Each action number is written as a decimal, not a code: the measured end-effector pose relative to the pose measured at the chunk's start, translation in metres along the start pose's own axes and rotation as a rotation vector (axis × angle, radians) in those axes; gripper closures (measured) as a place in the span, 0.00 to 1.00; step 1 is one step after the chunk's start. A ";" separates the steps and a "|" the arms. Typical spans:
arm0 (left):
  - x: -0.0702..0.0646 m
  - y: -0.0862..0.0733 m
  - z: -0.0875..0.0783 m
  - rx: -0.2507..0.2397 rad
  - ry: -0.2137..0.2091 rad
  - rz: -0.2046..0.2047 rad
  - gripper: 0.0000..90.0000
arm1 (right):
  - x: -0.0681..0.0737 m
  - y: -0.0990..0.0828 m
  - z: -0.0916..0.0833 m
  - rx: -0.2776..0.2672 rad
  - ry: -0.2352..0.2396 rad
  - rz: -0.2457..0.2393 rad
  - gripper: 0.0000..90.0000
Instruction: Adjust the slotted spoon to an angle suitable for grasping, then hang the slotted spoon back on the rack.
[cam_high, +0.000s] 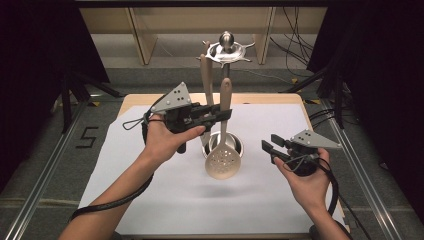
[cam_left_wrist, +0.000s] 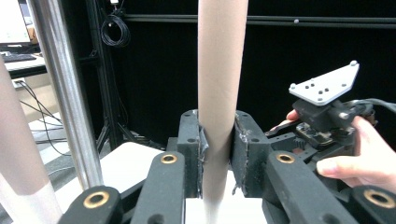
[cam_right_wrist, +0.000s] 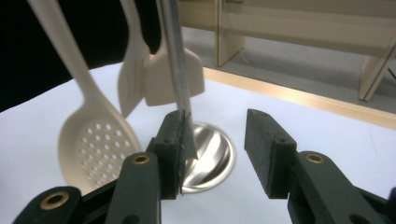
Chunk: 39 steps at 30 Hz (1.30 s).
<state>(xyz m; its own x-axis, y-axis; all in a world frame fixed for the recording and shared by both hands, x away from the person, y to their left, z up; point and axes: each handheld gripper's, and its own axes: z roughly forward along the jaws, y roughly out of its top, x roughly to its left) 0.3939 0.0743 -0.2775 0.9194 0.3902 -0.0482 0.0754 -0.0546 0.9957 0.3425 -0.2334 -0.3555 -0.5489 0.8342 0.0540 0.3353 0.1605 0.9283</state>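
High view: my left hand-held gripper (cam_high: 220, 114) is clamped on the slotted spoon (cam_high: 223, 152) handle, spoon hanging over the stand's steel base (cam_high: 239, 145) mid-table (cam_high: 165, 200). Right hand-held gripper (cam_high: 267, 146) has jaws wide, nothing between them. Risks: the smooth handle could slide or pivot in the pads, or the bowl could knock the pole (cam_right_wrist: 175, 56) and the hanging spatula (cam_right_wrist: 161, 79). Spoon is beige, perforated, long-handled.

Wooden-edged table (cam_high: 260, 98), top covered by a white sheet (cam_high: 165, 190); round polished-steel base (cam_high: 239, 145) of utensil stand resting on sheet, mid-table.
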 end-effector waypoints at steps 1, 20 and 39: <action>0.001 0.000 0.000 -0.006 0.000 -0.007 0.83 | -0.003 -0.002 0.000 0.003 -0.002 0.002 0.66; 0.006 0.007 0.000 0.028 0.006 0.025 0.83 | -0.027 -0.002 -0.002 0.003 -0.026 0.057 0.66; 0.020 0.013 0.004 0.039 -0.040 -0.015 0.83 | -0.024 -0.002 -0.006 0.014 -0.038 0.087 0.66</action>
<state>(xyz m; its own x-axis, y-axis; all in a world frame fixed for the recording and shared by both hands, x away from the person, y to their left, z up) 0.4148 0.0779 -0.2654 0.9326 0.3545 -0.0675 0.1039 -0.0847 0.9910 0.3506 -0.2570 -0.3560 -0.4883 0.8644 0.1198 0.3908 0.0938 0.9157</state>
